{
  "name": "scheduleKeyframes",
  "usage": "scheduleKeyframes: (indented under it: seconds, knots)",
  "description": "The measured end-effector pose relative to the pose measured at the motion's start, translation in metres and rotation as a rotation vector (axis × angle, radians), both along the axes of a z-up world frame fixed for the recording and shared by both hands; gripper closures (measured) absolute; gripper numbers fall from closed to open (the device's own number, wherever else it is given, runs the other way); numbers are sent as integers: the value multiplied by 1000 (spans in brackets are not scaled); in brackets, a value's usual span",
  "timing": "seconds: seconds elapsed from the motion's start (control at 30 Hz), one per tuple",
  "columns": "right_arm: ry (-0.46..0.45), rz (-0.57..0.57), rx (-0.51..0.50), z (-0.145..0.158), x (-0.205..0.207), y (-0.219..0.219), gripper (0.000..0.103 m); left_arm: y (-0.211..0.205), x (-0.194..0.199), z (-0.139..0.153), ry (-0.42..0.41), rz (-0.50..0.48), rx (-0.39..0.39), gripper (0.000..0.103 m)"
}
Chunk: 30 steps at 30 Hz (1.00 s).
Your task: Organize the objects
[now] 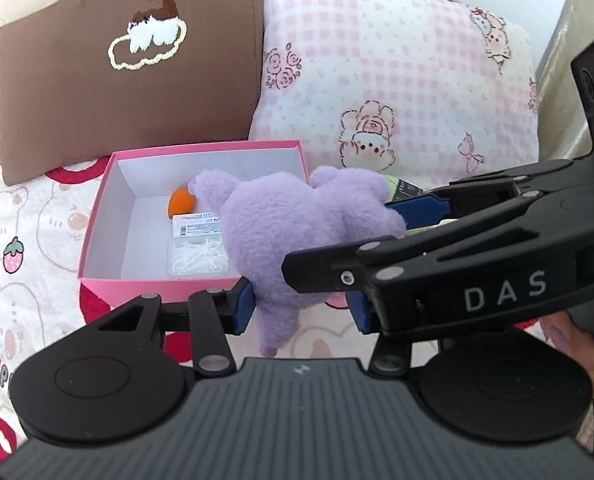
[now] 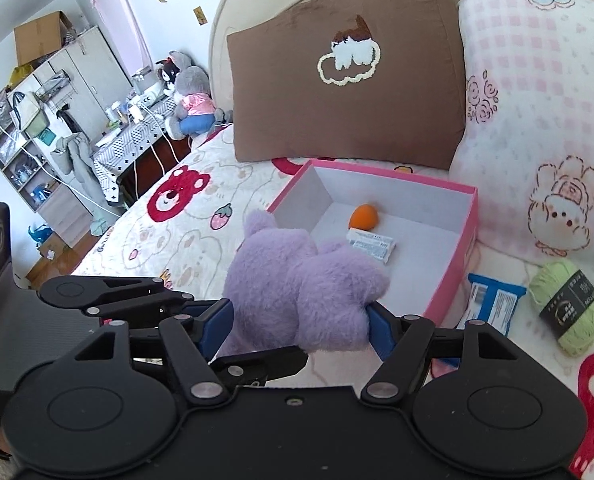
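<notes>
You hold the purple plush toy (image 2: 297, 292) in both grippers, off the bed (image 2: 185, 216) and at the near edge of the pink box (image 2: 453, 264). The right gripper (image 2: 297, 320) has its jaws pinching the toy's broad body, a blue pad sunk into the fur on each side. The left gripper (image 1: 303, 302) has its jaws around a lower limb of the toy; its left pad touches the fur, but its far pad is hidden behind the right gripper, so you cannot confirm a full pinch there. The toy hangs partly over the box's near wall, not yet inside. Beyond it, the box floor carries an orange egg-shaped item (image 2: 363, 216), a white labelled packet (image 2: 371, 246) and a clear case of white picks (image 1: 197, 258). To the right of the box lie a blue packet (image 2: 493, 300) and a green yarn ball (image 2: 569, 304), both still on the bed. Risks, as judged: the toy is bulky and soft, so a low carry could catch the box wall and shove or tip the light box; release over the rim would leave it draped outside; uneven release between the two grips could swing it onto the small items below.
</notes>
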State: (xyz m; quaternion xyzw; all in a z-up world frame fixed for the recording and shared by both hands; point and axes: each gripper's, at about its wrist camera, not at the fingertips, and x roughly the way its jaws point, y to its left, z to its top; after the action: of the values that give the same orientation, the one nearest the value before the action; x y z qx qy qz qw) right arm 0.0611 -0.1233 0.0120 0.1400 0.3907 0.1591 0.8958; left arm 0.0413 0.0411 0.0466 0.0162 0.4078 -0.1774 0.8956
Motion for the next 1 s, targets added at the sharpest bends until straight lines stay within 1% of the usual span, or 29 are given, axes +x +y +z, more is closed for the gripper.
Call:
scheduleKeyframes:
  seconds: [0.1,0.17,0.27,0.37,0.57,0.67,0.73,0.83,1.0]
  knots:
    - [-41,34,-14,-3,14,-1,28,0,20,-8,4,11,12,52]
    - [-14,45,-20,-8,33,-2,28,1,35,-15,13,19,11,52]
    - [5,49,-35,-18,58,-5,30,5,57,-26,17,42,-8,52]
    - [21,50,-35,-26,79,-8,37,12,76,-36,8,71,-27,53]
    - [54,59,-72,-45,116,-13,40,22,115,-62,41,97,-107,53]
    - [78,53,-81,-53,133,-19,43,28,132,-78,61,131,-169,54]
    - [91,53,-91,-60,143,-20,43,29,139,-87,66,140,-183,54]
    - [88,63,-107,-70,153,-16,45,32,147,-99,66,153,-174,54]
    - [94,54,-103,-82,163,-11,46,43,159,-116,68,173,-203,54]
